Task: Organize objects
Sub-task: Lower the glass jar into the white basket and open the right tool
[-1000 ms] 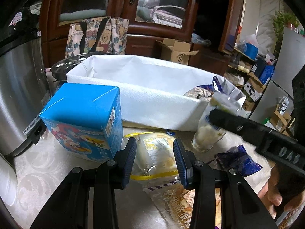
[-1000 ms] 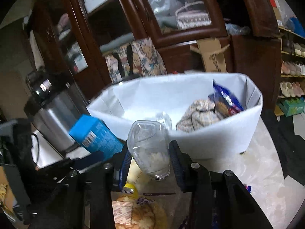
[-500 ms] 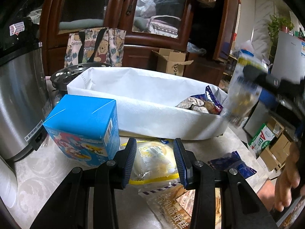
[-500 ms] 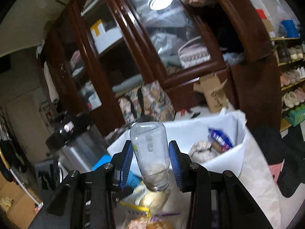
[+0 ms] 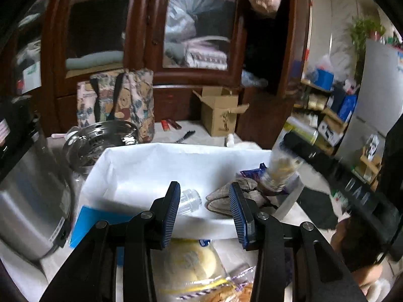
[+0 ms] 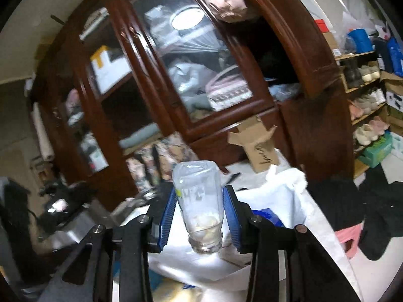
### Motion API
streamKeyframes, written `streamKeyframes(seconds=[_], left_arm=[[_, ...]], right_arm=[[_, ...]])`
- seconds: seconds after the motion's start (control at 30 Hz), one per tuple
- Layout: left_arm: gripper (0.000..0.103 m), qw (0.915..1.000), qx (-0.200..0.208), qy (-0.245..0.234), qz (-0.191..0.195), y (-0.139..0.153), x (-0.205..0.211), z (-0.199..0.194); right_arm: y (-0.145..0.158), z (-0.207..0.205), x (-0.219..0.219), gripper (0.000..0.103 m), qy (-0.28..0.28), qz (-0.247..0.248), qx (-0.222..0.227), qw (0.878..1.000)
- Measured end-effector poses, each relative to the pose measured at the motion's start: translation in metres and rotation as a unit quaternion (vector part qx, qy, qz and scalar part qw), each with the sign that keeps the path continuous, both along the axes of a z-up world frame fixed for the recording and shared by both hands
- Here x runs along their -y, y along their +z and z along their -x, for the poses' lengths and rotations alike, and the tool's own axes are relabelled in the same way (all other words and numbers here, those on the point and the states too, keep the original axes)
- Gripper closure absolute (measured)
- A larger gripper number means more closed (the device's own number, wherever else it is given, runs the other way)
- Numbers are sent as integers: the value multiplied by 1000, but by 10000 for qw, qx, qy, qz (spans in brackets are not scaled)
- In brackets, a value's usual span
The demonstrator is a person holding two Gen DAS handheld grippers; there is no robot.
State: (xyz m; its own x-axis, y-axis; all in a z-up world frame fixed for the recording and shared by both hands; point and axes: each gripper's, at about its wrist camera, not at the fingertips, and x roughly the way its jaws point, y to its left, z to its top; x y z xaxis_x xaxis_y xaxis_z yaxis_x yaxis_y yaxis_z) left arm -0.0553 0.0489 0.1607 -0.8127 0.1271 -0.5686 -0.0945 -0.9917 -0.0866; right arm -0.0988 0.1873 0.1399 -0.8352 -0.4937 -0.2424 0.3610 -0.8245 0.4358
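Right wrist view: my right gripper [image 6: 199, 216] has lifted the jar [image 6: 199, 201] off the table, clamped tight, now above the white bin [image 6: 284, 196]; left gripper [image 5: 205, 211] empty.

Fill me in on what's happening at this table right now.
A person is tidying items into a white bin. The right gripper holds a clear bottle upside down above the bin. The left gripper is open and empty, above a yellow snack packet. A small clear jar already lies inside.
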Motion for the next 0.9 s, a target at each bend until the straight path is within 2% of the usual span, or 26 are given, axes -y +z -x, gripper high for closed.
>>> streamKeyframes(seconds=[0.07,0.2,0.27,0.43,0.57,0.7,0.8,0.9], left_arm=[[63,9995,305,-102,-82,-8,-3,16],[63,9927,1179,-190,-157,-36,-6,47],[64,9909,1327,-75,-186,-42,-5,54],[64,9909,1268,7,-442,-42,-3,53],[64,9920,1247,7,-196,-49,-11,49],[64,9939,1104,6,13,-51,-16,47],[64,9948,1012,-49,-77,-50,-13,40],[64,9981,557,-79,-232,-43,-6,22]], right_arm=[[-12,8,0,67,54,-15,252,9997],[-27,19,-1,67,-9,-210,783,9967],[-31,18,-3,67,-83,-355,922,9951],[-37,16,-6,67,-154,-653,1232,9901],[-43,19,2,67,-173,-925,1371,9861],[-46,18,18,67,-393,-1568,1258,9788],[-50,18,28,66,-498,-1955,1160,9725],[-46,10,20,66,-555,-1666,870,9806]])
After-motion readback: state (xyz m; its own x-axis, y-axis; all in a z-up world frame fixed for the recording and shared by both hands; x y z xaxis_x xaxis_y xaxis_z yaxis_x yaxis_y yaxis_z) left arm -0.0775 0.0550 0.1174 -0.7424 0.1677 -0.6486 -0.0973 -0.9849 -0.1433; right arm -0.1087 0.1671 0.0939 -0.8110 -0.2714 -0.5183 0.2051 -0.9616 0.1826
